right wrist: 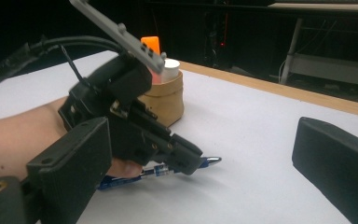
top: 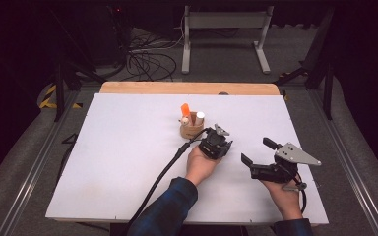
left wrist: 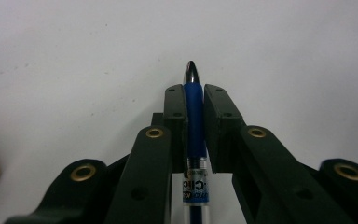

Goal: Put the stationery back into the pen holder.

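Observation:
My left gripper (top: 217, 146) points down at the white table (top: 128, 162), just right of a tan cup (top: 191, 130). It is shut on a blue pen (left wrist: 194, 112), whose silver tip sticks out past the pads. In the right gripper view the pen (right wrist: 121, 181) lies low and almost flat on the table, with its tip (right wrist: 210, 161) just off the surface. The cup holds an orange marker (top: 185, 109) and a white-capped stick (top: 200, 115). My right gripper (top: 257, 151) rests near the table's right front, open, with nothing between its black fingers (right wrist: 70, 163).
The cup (right wrist: 165, 105) stands close behind the left hand. A wooden strip (top: 189, 88) runs along the table's far edge. Beyond it are a metal stand (top: 224, 37) and cables on the floor. The left gripper's black cable (top: 162, 177) trails toward the front edge.

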`<state>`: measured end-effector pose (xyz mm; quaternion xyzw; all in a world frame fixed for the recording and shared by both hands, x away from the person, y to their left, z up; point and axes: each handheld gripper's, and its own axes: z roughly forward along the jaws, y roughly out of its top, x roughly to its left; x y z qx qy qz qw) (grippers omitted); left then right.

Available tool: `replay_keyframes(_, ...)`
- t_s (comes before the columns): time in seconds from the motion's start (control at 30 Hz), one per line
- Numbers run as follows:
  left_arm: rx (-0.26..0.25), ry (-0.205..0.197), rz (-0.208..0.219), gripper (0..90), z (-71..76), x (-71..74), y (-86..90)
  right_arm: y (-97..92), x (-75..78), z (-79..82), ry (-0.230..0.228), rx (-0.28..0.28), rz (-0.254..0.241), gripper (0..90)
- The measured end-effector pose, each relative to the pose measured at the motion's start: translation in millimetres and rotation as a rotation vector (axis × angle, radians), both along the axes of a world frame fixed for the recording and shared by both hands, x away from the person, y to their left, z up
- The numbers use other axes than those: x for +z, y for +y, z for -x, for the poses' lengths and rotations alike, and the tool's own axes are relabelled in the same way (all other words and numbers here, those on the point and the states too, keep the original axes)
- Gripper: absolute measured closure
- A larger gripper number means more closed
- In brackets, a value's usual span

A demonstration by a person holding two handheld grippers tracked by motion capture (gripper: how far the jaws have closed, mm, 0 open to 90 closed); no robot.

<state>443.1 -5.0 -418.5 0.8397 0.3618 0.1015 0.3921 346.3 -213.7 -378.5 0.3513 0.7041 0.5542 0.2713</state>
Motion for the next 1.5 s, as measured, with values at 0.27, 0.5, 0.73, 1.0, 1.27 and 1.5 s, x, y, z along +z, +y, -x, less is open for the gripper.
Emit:
replay_keyframes(0.27, -0.053, -0.026, 0.067, 80.7, 4.5, 12.4, 9.2, 4.3, -4.4, -1.4, 0.016, 0.014, 0.019, 11.0)
replay_keyframes(0.5, -0.095, -0.062, 0.159, 80.7, 10.8, 25.7, 19.6, 10.6, -11.9, -5.5, 0.069, 0.042, -0.001, 22.4)
replay_keyframes(0.73, -0.140, -0.124, 0.218, 80.7, 20.3, 38.6, 30.1, 18.5, -17.2, -8.5, 0.119, 0.070, -0.008, 32.3)
replay_keyframes(1.0, -0.165, -0.168, 0.273, 80.6, 29.0, 41.8, 40.8, 35.3, -21.9, -11.5, 0.155, 0.139, -0.029, 41.6)
replay_keyframes(1.27, -0.198, -0.198, 0.321, 80.6, 37.3, 42.9, 48.0, 50.6, -22.4, -13.8, 0.203, 0.187, -0.101, 48.8)
replay_keyframes(1.5, -0.220, -0.224, 0.345, 80.6, 41.7, 42.2, 50.3, 57.9, -24.8, -17.3, 0.240, 0.209, -0.158, 53.6)
